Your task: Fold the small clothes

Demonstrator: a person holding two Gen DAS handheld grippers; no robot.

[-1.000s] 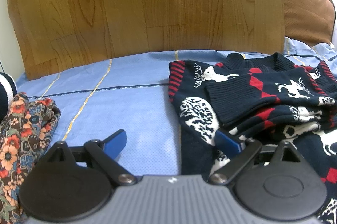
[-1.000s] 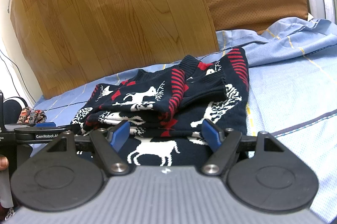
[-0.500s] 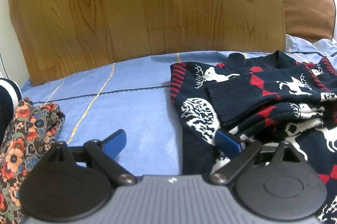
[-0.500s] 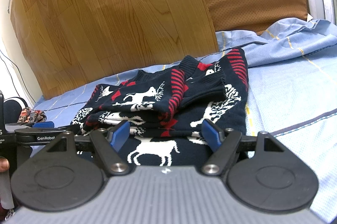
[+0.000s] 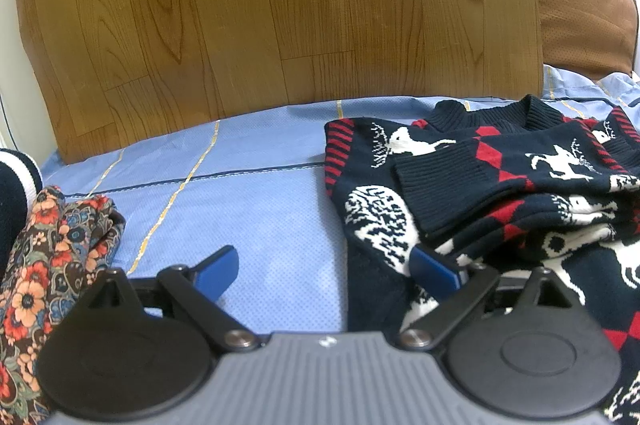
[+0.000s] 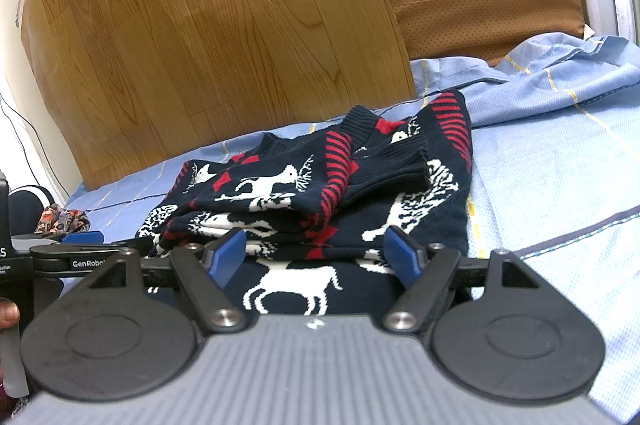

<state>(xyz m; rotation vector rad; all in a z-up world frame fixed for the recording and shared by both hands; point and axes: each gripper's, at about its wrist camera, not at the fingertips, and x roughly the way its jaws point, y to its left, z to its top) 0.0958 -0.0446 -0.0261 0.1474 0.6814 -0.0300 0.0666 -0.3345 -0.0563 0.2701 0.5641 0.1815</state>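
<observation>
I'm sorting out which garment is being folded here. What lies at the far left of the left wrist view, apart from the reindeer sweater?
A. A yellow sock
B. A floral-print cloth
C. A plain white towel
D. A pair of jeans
B: a floral-print cloth with orange and red flowers lies on the blue sheet, left of the open left gripper and apart from the reindeer sweater.
</observation>
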